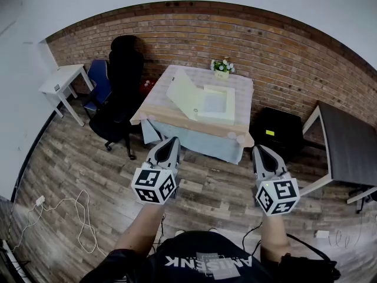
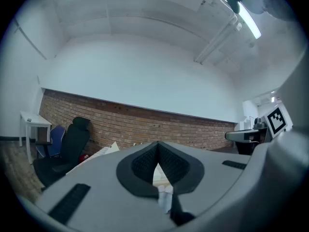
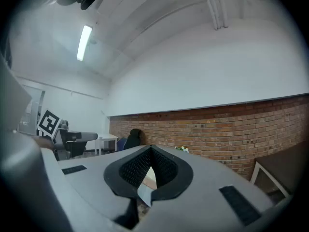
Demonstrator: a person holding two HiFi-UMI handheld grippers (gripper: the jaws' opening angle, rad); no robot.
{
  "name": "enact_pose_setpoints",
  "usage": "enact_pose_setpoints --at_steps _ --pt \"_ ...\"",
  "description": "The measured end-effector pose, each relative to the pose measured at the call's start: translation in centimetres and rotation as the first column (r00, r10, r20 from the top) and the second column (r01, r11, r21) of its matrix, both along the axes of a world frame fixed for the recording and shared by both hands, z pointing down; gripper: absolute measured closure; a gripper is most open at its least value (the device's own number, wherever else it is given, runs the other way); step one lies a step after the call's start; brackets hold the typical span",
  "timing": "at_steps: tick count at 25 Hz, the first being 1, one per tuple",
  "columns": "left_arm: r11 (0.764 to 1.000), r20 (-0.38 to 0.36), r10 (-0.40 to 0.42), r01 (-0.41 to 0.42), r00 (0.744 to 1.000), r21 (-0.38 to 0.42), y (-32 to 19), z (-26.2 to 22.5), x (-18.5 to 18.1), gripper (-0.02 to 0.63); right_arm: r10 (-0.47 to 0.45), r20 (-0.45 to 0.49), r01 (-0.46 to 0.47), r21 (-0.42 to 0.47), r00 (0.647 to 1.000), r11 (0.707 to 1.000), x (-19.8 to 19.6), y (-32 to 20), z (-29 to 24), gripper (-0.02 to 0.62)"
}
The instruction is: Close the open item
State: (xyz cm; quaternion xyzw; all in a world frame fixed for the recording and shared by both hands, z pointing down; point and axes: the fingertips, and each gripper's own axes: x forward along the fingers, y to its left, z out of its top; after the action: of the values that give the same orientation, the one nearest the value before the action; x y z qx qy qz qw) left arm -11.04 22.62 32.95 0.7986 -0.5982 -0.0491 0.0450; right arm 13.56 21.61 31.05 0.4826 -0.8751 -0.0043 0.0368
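Observation:
A white box (image 1: 217, 105) lies open on the cloth-covered table (image 1: 244, 93), its lid (image 1: 182, 93) tilted up on the left side. Both grippers hang over the wooden floor, short of the table's near edge and apart from the box. My left gripper (image 1: 172, 141) is shut with nothing in it, and so is my right gripper (image 1: 260, 150). In the left gripper view the shut jaws (image 2: 157, 151) point toward the lid (image 2: 104, 152). The right gripper view shows its shut jaws (image 3: 150, 156) aimed at the table, which is mostly hidden.
A small flower pot (image 1: 222, 69) stands at the table's far edge. A black office chair (image 1: 121, 93) and a blue chair (image 1: 97, 81) stand left of it, beside a white side table (image 1: 62, 78). A black case (image 1: 277, 131) and a dark table (image 1: 347, 146) stand right. A cable (image 1: 70, 208) lies on the floor.

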Motion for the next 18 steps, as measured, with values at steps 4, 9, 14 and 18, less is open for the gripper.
enact_pose_setpoints --at_steps 4,9,14,18 --pt "1.000 -0.010 -0.003 0.003 1.000 -0.005 -0.2 -0.1 0.3 0.598 0.001 0.001 -0.001 -0.005 1.000 1.000 0.4 -0.4 0.0 0.555" --pt "1.000 -0.011 -0.008 0.008 1.000 -0.010 -0.4 0.1 0.4 0.598 0.004 0.000 -0.004 -0.002 1.000 1.000 0.9 -0.8 0.1 0.555" --pt "1.000 -0.017 -0.019 0.019 1.000 -0.016 -0.7 0.3 1.1 0.597 -0.004 0.026 0.004 -0.012 1.000 1.000 1.7 -1.3 0.1 0.554" --pt "0.999 -0.017 -0.030 0.030 0.999 -0.017 -1.1 0.2 1.9 0.597 -0.024 0.029 0.025 -0.014 0.999 1.000 2.4 -1.9 0.3 0.554"
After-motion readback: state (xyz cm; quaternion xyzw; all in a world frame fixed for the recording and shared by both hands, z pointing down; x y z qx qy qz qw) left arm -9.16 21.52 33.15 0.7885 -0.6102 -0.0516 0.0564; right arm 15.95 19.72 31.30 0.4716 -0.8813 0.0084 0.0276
